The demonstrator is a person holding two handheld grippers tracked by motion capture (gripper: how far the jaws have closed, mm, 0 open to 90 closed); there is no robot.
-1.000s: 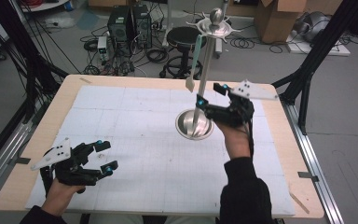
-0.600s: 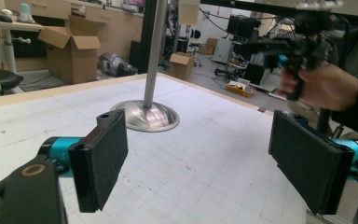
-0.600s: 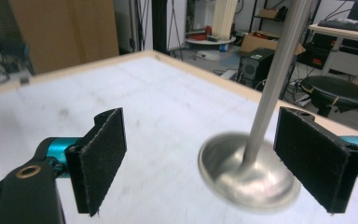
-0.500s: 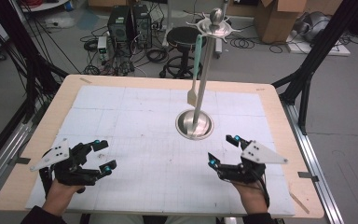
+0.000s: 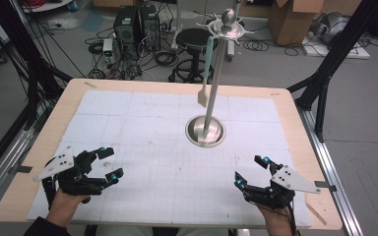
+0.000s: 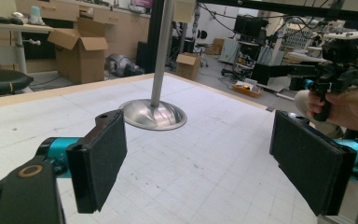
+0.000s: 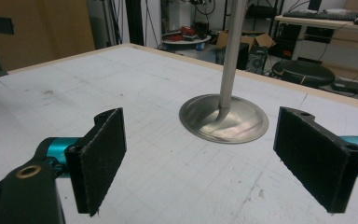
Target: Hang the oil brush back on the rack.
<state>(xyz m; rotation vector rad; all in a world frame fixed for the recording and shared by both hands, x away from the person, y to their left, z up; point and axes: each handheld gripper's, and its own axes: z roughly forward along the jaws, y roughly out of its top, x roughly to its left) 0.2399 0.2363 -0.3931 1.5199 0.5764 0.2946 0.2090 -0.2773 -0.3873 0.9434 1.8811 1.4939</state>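
From above: right gripper point(image 5: 252, 171) pulled back from the metal hanging stand point(image 5: 211, 98) to the near table point(image 5: 295, 123) edge, jaws just opened wide and empty; spatula point(image 5: 206, 73) left dangling from the stand's top ring, so hanging looks done. Left gripper point(image 5: 109, 162) parked near the opposite corner, jaws apart, empty. Along the left gripper's pads: only bare mat, stand base point(image 6: 154, 115) beyond. Along the right's: the same base point(image 7: 223, 119) ahead, nothing between the pads.
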